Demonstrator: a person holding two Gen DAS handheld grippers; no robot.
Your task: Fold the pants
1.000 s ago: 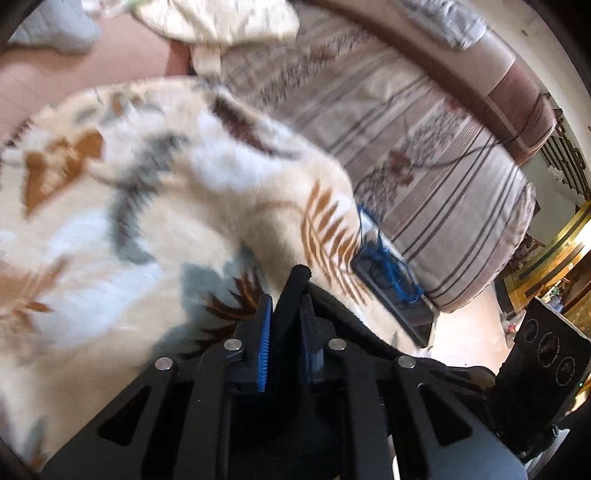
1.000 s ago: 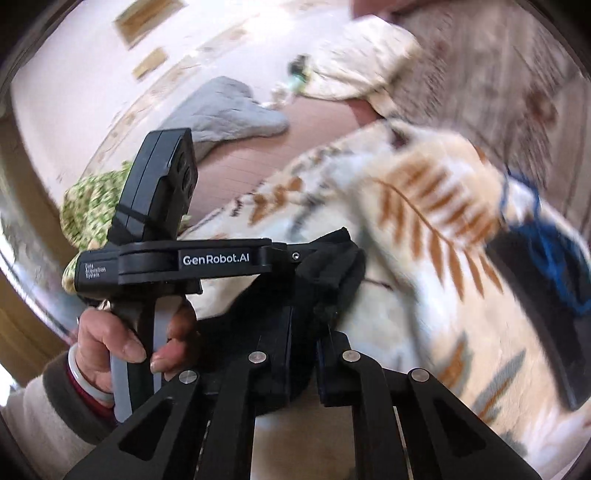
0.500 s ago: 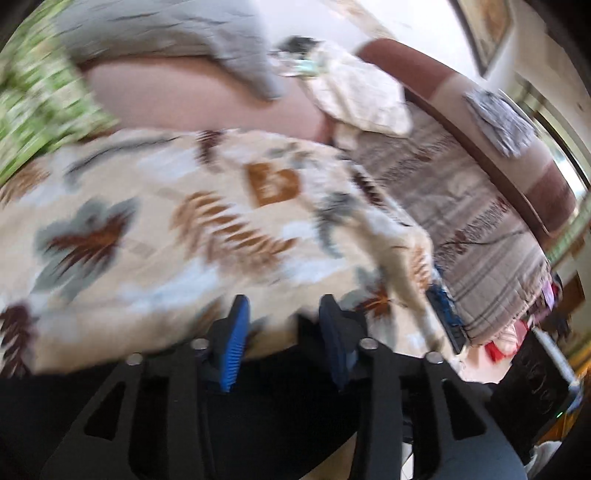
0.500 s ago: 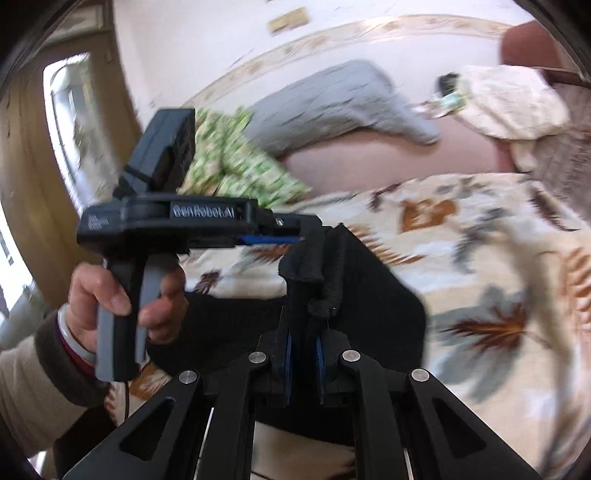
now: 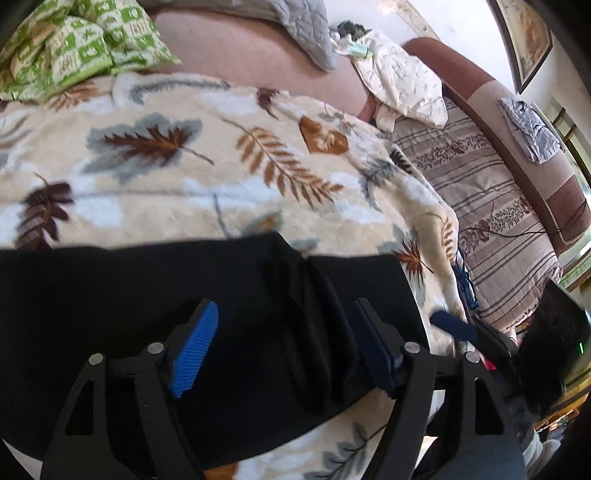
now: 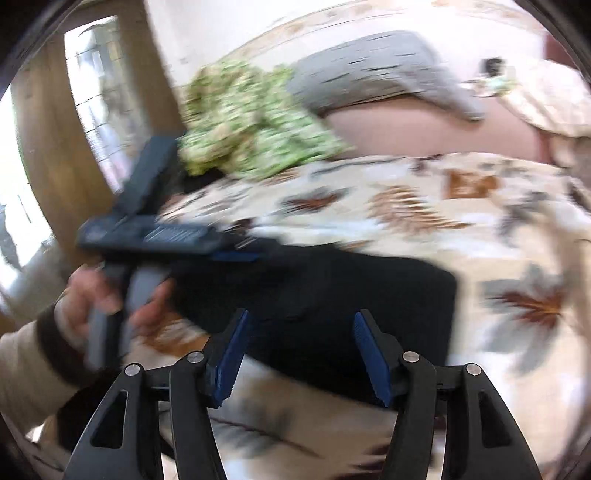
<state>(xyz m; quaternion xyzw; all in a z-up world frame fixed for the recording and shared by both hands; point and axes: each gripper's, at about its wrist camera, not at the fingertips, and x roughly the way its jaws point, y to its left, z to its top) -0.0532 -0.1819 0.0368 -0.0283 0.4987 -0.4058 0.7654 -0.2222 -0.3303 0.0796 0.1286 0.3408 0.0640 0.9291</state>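
**Both grippers released over the folded pants**

The black fabric pants (image 5: 155, 295) lay flat on the cream fleece blanket with brown and grey leaf print (image 5: 207, 192), spread across the near part of the left wrist view, with a raised fold ridge near their right end.

The left gripper (image 5: 284, 347) stood wide above the pants. Its jaws had just been opening; the fold ridge lay between the blue ribbed pads (image 5: 195, 350), but neither pad pressed on it.

The right gripper (image 6: 299, 358) also stood wide, its jaws having just been opening, with the near edge of the pants (image 6: 332, 295) between its fingers and no grip on it. In that blurred view the person's left hand (image 6: 110, 299) held the left gripper's handle at the left end of the pants.

A green-and-white patterned cushion (image 5: 81, 48) and a grey quilted cover (image 5: 295, 26) lay at the far side, and a striped brown sofa cover (image 5: 491, 206) lay to the right.
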